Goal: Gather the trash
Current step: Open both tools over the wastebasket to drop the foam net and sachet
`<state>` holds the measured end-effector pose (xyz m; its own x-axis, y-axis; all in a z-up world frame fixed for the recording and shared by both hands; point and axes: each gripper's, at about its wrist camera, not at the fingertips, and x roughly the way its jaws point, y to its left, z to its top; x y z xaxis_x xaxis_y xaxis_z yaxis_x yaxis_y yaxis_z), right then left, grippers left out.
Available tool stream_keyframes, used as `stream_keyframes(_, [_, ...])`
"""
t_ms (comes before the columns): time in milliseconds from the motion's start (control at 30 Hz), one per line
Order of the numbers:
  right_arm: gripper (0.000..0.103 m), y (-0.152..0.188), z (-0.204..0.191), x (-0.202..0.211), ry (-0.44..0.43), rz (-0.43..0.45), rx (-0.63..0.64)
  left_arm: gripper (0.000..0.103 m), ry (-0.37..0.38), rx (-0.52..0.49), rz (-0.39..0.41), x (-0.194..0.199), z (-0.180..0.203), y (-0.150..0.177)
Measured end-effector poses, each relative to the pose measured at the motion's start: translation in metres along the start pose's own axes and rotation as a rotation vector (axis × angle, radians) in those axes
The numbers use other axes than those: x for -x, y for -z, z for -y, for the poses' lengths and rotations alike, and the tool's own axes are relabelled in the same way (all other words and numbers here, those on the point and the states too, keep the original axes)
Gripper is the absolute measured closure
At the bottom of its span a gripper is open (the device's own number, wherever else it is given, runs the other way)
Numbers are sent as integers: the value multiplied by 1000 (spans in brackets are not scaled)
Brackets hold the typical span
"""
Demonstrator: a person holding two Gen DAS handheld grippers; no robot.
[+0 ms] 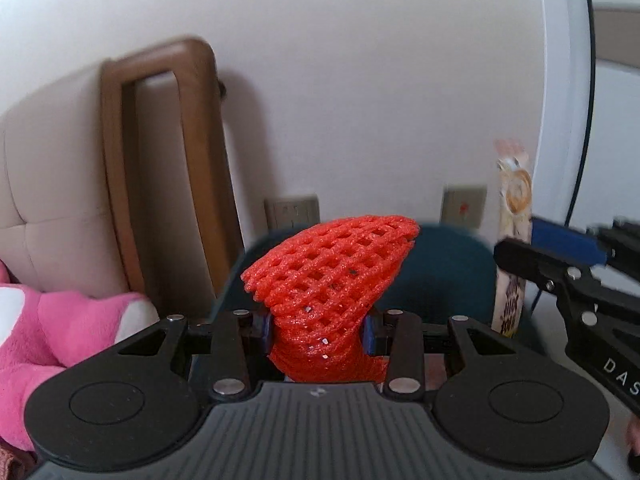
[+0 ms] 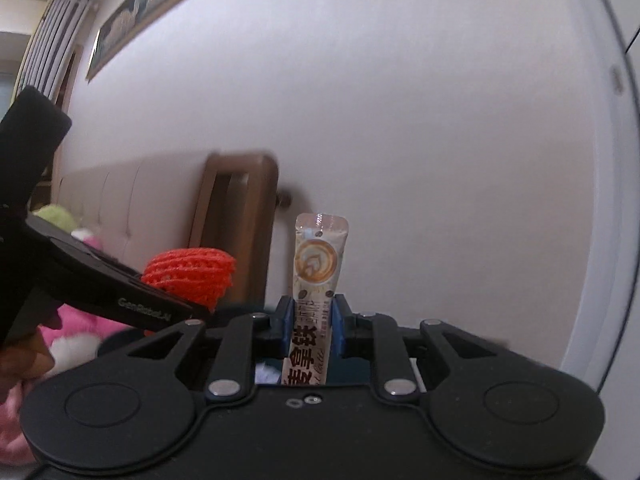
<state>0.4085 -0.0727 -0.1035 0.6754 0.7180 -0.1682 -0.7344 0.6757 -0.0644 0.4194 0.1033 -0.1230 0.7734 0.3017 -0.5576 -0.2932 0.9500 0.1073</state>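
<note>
L tongs point(image 1: 318, 330) clamped on red foam net point(image 1: 332, 264), R tongs point(image 2: 311, 326) on coffee sachet point(image 2: 318, 264).

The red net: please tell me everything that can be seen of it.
The red net is a soft foam mesh sleeve with diamond holes, bright orange-red. It is squeezed narrow where the left claw pinches its lower part between blue pads, and fans out wide above. It is held up in the air; only the pads touch it.
</note>
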Motion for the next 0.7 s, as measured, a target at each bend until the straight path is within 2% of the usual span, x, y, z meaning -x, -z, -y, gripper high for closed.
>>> stream_keyframes(233, [84,8,-13,-7,-46,-135,101,64,29,-32,-59,-16,5,9])
stream_keyframes(367, [84,6,-15,-28,-57,-229,135,64,50,-73,-150,-30,7,10])
stream_keyframes(500, [84,-2,-8,-50,-119,-331,107,64,80,-117,-267,-53,8,4])
stream_keyframes(633, [83,-2,-5,-63,-159,-432,93,57,113,-143,-358,-65,11,4])
stream_keyframes(700, [82,-1,-5,-69,-169,-468,86,50,132,-144,-377,-70,12,4])
